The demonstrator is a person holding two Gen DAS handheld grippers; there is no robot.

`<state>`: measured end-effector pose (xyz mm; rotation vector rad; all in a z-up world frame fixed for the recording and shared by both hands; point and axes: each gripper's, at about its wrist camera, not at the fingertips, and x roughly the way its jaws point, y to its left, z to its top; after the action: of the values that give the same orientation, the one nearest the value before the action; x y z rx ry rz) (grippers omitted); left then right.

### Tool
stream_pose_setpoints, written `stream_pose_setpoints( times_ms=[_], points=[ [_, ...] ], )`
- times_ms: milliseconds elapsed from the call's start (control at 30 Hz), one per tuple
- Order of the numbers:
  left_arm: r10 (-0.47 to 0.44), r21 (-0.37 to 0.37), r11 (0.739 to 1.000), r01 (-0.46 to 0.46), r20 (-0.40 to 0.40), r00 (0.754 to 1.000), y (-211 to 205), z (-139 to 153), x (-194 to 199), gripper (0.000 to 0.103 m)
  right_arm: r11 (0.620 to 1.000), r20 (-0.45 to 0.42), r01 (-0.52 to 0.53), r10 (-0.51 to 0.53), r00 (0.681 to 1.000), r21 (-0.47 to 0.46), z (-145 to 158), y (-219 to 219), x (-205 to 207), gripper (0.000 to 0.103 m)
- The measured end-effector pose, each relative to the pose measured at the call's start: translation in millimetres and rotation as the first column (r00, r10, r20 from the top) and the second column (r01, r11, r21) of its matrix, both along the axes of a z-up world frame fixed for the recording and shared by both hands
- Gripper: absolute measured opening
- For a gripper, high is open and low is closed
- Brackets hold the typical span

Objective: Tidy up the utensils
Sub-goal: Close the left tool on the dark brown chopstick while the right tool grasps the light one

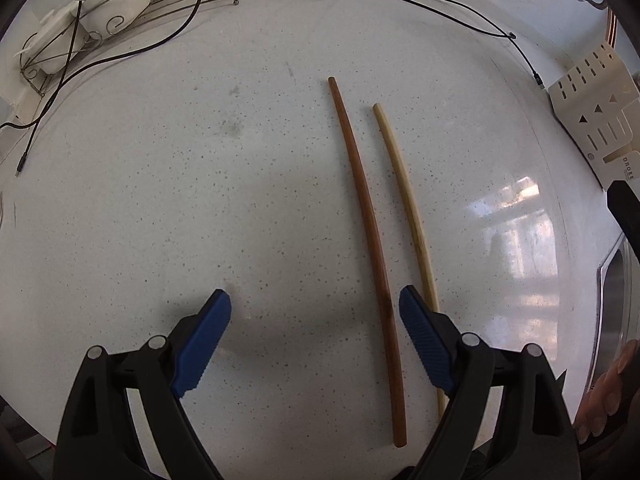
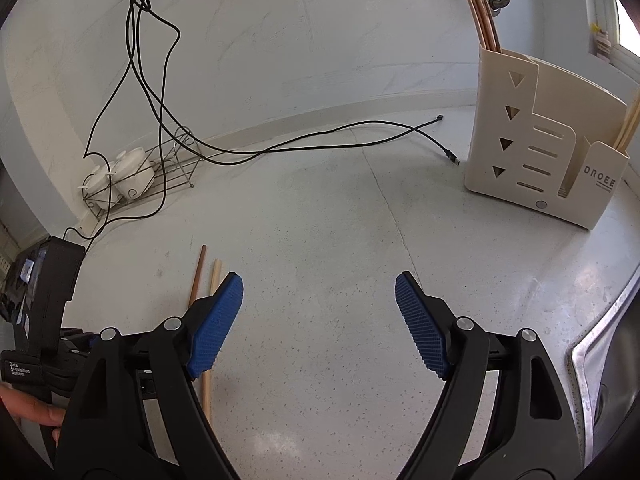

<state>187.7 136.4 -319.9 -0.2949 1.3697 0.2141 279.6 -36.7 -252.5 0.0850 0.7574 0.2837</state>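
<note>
My left gripper [image 1: 316,312] has its jaws spread wide with nothing between them, hovering low over the speckled counter [image 1: 160,200]. Its right pad sits between the brown chopstick [image 1: 372,240] and the pale chopstick [image 1: 408,200], which lie side by side, running from near to far; I judge I am lined up to close on the brown one. My right gripper [image 2: 319,296] is equally wide and empty, held back over bare counter, probably waiting its turn. Far right of it stands the cream utensil holder [image 2: 532,152], with brown sticks [image 2: 486,20] already upright in its tall far compartment and pale ones [image 2: 628,128] in a lower one, so sorting by colour seems the plan. The pale chopstick's near end is hidden behind the left pad. The holder is cut off at the left view's edge. A wire rack [image 2: 160,172] with white cups and loose black cables [image 2: 320,136] lie far left.
</note>
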Motion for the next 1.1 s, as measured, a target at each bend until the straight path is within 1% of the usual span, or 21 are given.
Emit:
stream_pose_setpoints(
  times_ms=[100, 200, 267, 333, 433, 567, 633, 733, 800, 867, 900, 933, 1100],
  points=[
    [-0.008, 0.040, 0.999, 0.008, -0.019, 1.000, -4, -2, 2, 0.085, 1.000, -0.008, -0.006, 0.006, 1.000, 0.000, 1, 2, 4, 0.076],
    [-0.016, 0.052, 0.999, 0.017, -0.025, 1.000, -7, -4, 4, 0.086, 1.000, -0.022, -0.009, 0.009, 1.000, -0.001, 1, 4, 7, 0.077],
    [-0.023, 0.075, 0.997, 0.026, -0.037, 0.999, -8, -6, 4, 0.086, 1.000, -0.036, -0.014, 0.014, 0.999, -0.007, 0, 6, 11, 0.078],
    [-0.020, 0.074, 0.997, 0.023, -0.037, 0.999, -8, -6, 5, 0.086, 1.000, -0.054, -0.019, 0.018, 0.998, -0.023, -2, 10, 15, 0.078],
    [-0.018, 0.072, 0.997, 0.021, -0.038, 0.999, -6, -7, 5, 0.086, 0.998, -0.074, 0.007, -0.011, 0.997, -0.063, -5, 15, 21, 0.077],
    [-0.027, 0.072, 0.997, 0.029, -0.040, 0.999, 1, -8, 0, 0.085, 0.997, -0.139, -0.028, 0.018, 0.990, -0.070, -13, 26, 34, 0.074],
    [-0.031, 0.072, 0.997, 0.034, -0.041, 0.999, 2, -7, -1, 0.080, 0.994, -0.172, -0.065, 0.050, 0.984, -0.084, -16, 36, 41, 0.074],
    [-0.032, 0.072, 0.997, 0.035, -0.040, 0.999, 8, -2, -5, 0.073, 0.984, -0.234, -0.132, 0.102, 0.967, -0.116, -21, 57, 53, 0.070],
    [-0.031, 0.073, 0.997, 0.033, -0.038, 0.999, 10, -2, -6, 0.070, 0.976, -0.291, -0.182, 0.141, 0.946, -0.120, -26, 71, 62, 0.069],
    [-0.029, 0.074, 0.997, 0.031, -0.036, 0.999, 11, -1, -8, 0.066, 0.967, -0.350, -0.225, 0.170, 0.921, -0.122, -33, 86, 69, 0.063],
    [-0.024, 0.077, 0.997, 0.026, -0.032, 0.999, 13, 0, -9, 0.062, 0.962, -0.377, -0.243, 0.180, 0.909, -0.127, -36, 93, 72, 0.062],
    [-0.020, 0.076, 0.997, 0.022, -0.030, 0.999, 14, 1, -9, 0.059, 0.957, -0.395, -0.256, 0.184, 0.900, -0.138, -40, 99, 73, 0.061],
    [-0.023, 0.081, 0.996, 0.025, -0.023, 0.999, 15, 1, -8, 0.053, 0.931, -0.437, -0.320, 0.218, 0.873, -0.176, -47, 125, 71, 0.059]
  ],
)
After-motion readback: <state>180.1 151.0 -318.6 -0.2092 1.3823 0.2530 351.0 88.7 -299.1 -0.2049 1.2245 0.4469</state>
